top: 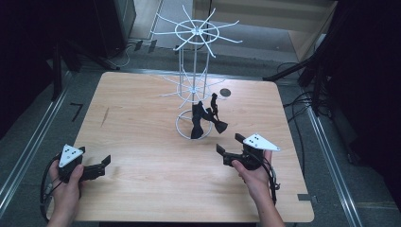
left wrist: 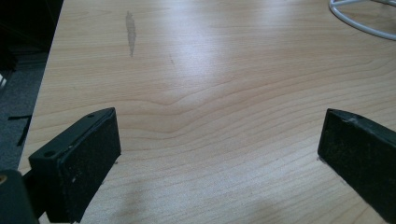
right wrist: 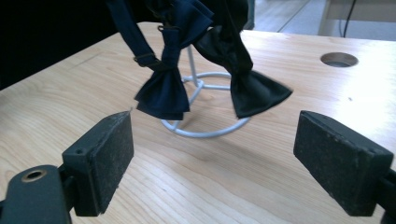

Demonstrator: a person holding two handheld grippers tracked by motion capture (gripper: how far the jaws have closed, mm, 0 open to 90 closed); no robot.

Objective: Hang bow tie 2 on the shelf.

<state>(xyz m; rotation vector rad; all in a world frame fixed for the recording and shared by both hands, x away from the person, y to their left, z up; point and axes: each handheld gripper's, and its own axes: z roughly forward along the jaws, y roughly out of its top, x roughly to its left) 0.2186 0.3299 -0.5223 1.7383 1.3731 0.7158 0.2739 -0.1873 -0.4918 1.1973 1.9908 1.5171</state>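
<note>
A white wire rack with two tiers of spokes stands on the wooden table, resting on a round base ring. Two bow ties hang from its lower tier: a navy one on the left and a black one on the right, both dangling just over the ring. They appear dark in the high view. My right gripper sits low on the table a short way in front of them, open, with nothing between its jaws. My left gripper rests near the table's front left corner, open and empty.
A round cable hole lies in the table behind the rack. A dark streak marks the wood on the left. Dark equipment and cables surround the table; its left edge is close to my left gripper.
</note>
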